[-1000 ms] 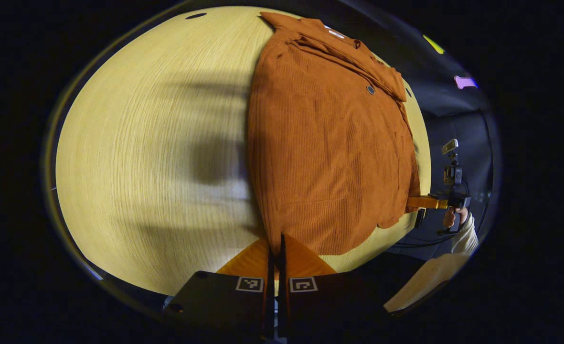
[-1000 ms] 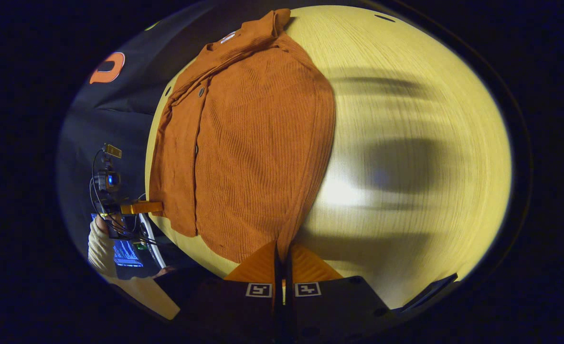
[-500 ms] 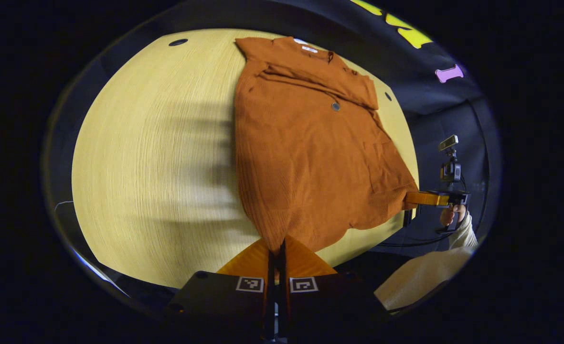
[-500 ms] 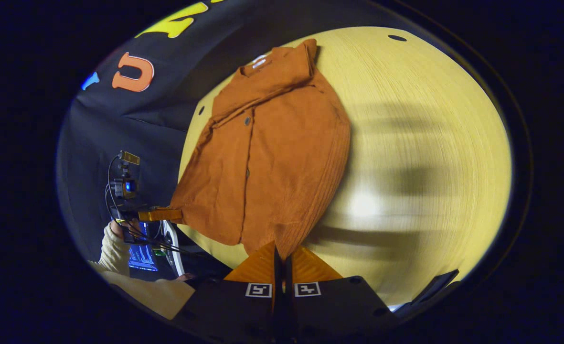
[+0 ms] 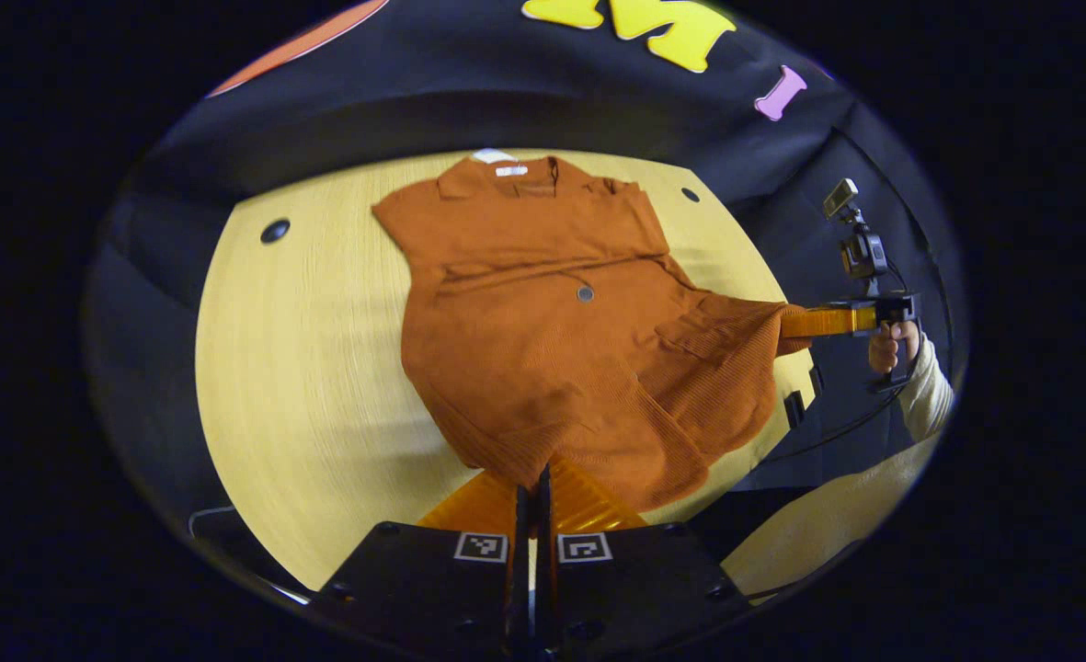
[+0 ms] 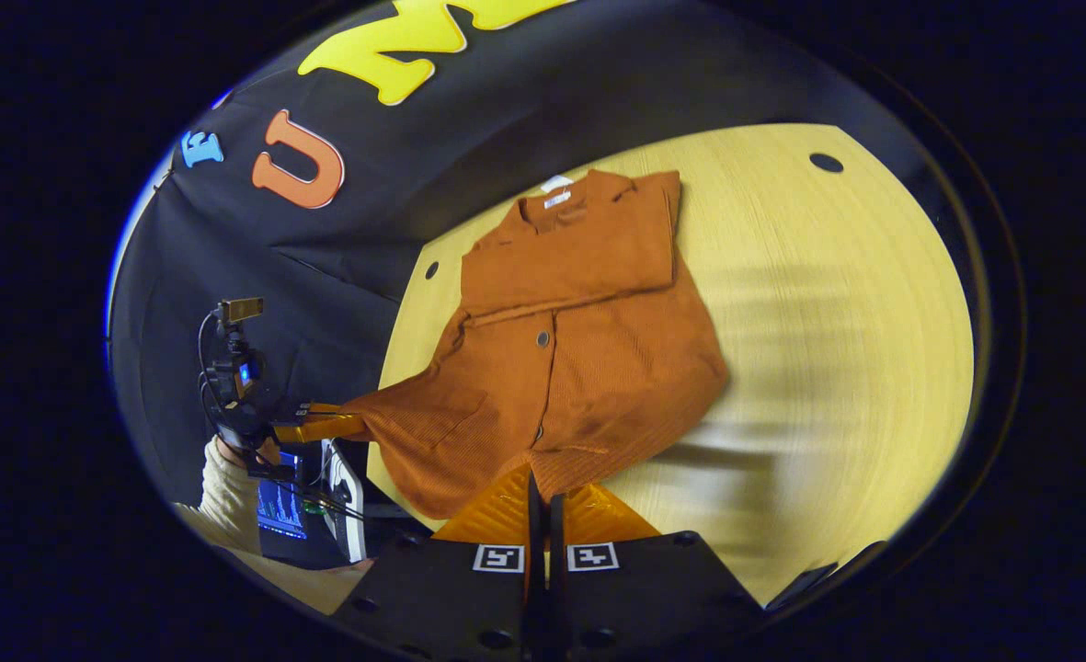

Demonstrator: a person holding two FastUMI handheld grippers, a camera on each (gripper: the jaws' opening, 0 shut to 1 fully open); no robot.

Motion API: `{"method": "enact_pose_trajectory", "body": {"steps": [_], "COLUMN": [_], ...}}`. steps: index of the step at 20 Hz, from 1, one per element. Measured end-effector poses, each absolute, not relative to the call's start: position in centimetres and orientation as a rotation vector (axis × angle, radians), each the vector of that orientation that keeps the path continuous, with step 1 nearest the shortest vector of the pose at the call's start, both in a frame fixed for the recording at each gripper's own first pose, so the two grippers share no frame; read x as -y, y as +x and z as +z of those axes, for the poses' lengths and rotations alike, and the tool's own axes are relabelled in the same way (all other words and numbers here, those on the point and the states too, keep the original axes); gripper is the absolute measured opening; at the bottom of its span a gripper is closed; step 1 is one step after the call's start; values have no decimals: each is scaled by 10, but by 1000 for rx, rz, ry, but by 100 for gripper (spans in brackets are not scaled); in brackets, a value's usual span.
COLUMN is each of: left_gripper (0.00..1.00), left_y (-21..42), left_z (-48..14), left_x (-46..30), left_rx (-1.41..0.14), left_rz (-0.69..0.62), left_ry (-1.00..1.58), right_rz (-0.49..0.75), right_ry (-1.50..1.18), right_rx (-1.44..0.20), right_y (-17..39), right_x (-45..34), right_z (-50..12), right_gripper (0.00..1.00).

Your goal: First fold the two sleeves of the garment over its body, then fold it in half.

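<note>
pale yellow wood-grain table (image 5: 303,368) takes most of both views, with a dark round hole (image 5: 275,230) near its far left edge in the left gripper view and another (image 6: 826,163) far right in the right gripper view.

rust-orange corduroy garment (image 5: 552,340) lies on the table, collar at the far side toward the booth wall, white label at the neck. sleeves are folded across the chest, forming a straight band under the collar; a dark button (image 5: 585,293) sits just below that band. lower half of the garment is lifted off the table at its near hem, rumpled and stretched between the two grippers.

left gripper (image 5: 531,478), low centre of its own view: fingers pressed together, clenched on the near hem corner of the garment, cloth bunched right at the tips. the same gripper appears at left in the right gripper view (image 6: 345,425), pinching the garment's drawn-out corner, held by a hand with a cream sleeve (image 6: 225,478); a lit screen sits just below it.

right gripper (image 6: 541,487), low centre of its own view: fingers closed on the hem at the button line. in the left gripper view it is at the right (image 5: 795,324), gripping the other hem corner past the table's right edge, hand (image 5: 887,345) behind it.
</note>
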State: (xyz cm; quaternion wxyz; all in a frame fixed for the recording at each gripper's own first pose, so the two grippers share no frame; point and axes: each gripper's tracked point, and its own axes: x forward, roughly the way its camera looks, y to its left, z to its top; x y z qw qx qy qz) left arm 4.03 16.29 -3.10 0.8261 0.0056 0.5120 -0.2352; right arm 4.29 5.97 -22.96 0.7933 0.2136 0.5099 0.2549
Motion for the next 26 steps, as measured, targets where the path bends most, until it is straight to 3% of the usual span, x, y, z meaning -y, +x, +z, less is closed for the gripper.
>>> {"method": "enact_pose_trajectory", "body": {"steps": [7,14,18,26], "left_gripper": [6,6,6,6], "left_y": [155,264,312,401], "left_z": [19,4,-19,-100], "left_x": [-175,-179,-184,-188], "left_rx": [-899,-863,-857,-796], "left_rz": [-503,-452,-412,-326], "left_ry": [-27,-122,-157,-406], "right_rz": [475,412,367,232], "right_ry": [449,474,508,647], "right_rx": [-985,-921,-913,-916], "right_y": [142,241,296,388], "right_x": [-60,-79,-86,-71], "right_z": [-184,-174,-190,-294], "right_gripper": [2,2,2,2]}}
